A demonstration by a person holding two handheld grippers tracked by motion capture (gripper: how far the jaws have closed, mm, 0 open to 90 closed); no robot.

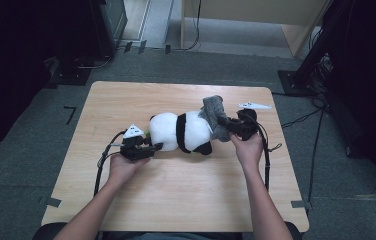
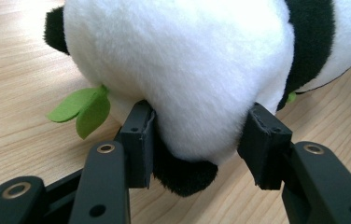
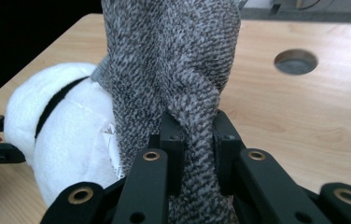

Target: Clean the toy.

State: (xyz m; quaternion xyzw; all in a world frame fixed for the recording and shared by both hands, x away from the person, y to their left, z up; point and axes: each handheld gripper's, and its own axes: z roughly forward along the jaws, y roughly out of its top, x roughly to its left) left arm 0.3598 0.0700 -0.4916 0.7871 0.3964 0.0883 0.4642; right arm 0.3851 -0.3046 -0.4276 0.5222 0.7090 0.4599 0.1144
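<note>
A black-and-white panda plush (image 1: 181, 131) lies on its side in the middle of the wooden table (image 1: 176, 190). My left gripper (image 1: 152, 148) is shut on the plush's left end. In the left gripper view the pads (image 2: 138, 140) press into the white fur (image 2: 178, 60) from both sides, beside a green felt leaf (image 2: 80, 109). A grey knitted cloth (image 1: 215, 115) sits over the panda's right end. My right gripper (image 1: 229, 125) is shut on a fold of that knit (image 3: 169, 60), and its jaws (image 3: 197, 140) pinch it tight above the panda (image 3: 66, 135).
A round cable hole (image 3: 296, 61) is cut in the tabletop beyond the knit. Cables trail from both grippers over the table's near part (image 1: 98, 170). Dark equipment stands (image 1: 321, 50) and a cabinet (image 1: 108, 20) rise from the carpet past the far edge.
</note>
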